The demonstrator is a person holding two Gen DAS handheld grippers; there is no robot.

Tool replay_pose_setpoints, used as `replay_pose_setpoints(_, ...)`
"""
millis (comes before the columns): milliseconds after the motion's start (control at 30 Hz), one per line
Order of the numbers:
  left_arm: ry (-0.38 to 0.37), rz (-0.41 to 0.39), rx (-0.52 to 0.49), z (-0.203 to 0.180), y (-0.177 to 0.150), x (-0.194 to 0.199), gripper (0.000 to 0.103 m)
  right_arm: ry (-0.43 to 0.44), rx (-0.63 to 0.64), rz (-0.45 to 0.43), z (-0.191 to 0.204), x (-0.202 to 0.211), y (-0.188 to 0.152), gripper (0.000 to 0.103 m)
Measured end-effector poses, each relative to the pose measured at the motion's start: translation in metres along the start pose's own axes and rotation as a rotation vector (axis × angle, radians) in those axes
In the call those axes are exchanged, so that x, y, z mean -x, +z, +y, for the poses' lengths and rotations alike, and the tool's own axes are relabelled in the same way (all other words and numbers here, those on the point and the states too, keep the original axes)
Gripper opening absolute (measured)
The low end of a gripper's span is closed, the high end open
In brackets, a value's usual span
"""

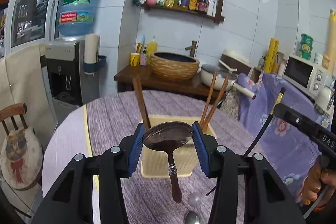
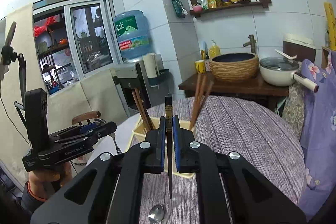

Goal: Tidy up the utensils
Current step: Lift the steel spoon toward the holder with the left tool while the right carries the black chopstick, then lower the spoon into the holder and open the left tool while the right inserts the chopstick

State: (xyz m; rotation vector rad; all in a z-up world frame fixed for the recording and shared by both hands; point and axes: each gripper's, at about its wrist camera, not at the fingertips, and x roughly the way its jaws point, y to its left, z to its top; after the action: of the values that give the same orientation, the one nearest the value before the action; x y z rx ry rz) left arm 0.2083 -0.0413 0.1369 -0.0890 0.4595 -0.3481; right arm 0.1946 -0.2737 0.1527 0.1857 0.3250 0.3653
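My left gripper (image 1: pixel 168 134) is shut on the bowl of a metal spoon (image 1: pixel 168 135); its brown handle hangs down toward me. It hovers just above a cream utensil holder (image 1: pixel 180 165) that holds brown chopsticks (image 1: pixel 212 102). My right gripper (image 2: pixel 167 133) is shut on a black chopstick (image 2: pixel 168 119), upright, in front of the same holder (image 2: pixel 139 131). The black chopstick also shows at the right of the left wrist view (image 1: pixel 260 131). The left gripper appears at the left of the right wrist view (image 2: pixel 90 131).
The holder stands on a round table with a purple cloth (image 1: pixel 117 117). Another metal spoon (image 2: pixel 156 213) and a clear spoon (image 1: pixel 195 199) lie on the cloth near me. Behind are a sink counter (image 1: pixel 174 68), a pot (image 2: pixel 279 72), a water dispenser (image 1: pixel 69 68), a chair (image 1: pixel 14 117).
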Motion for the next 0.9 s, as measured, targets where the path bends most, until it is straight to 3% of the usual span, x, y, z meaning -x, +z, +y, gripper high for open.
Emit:
replay_pose_setpoints(233,0.019,-0.117,0.015,-0.003,0.065,0.001,0.046,0.009,0.024,-0.102,0.017,-0.003,0.069,0.008)
replay_pose_setpoints(400,0.067,-0.143,0.017,-0.007,0.078,-0.022,0.046,-0.046,0.042,-0.152,0.019,-0.022,0.089,0.008)
replay_pose_setpoints(600,0.112,-0.079,0.019,-0.002,0.047,-0.06,0.046,-0.097,0.031,-0.099,0.009,-0.06,0.062,0.008)
replay_pose_setpoints(900,0.147,-0.005,-0.01,0.002,0.005,-0.082,0.046,-0.109,-0.005,-0.005,-0.002,-0.092,0.017,0.008)
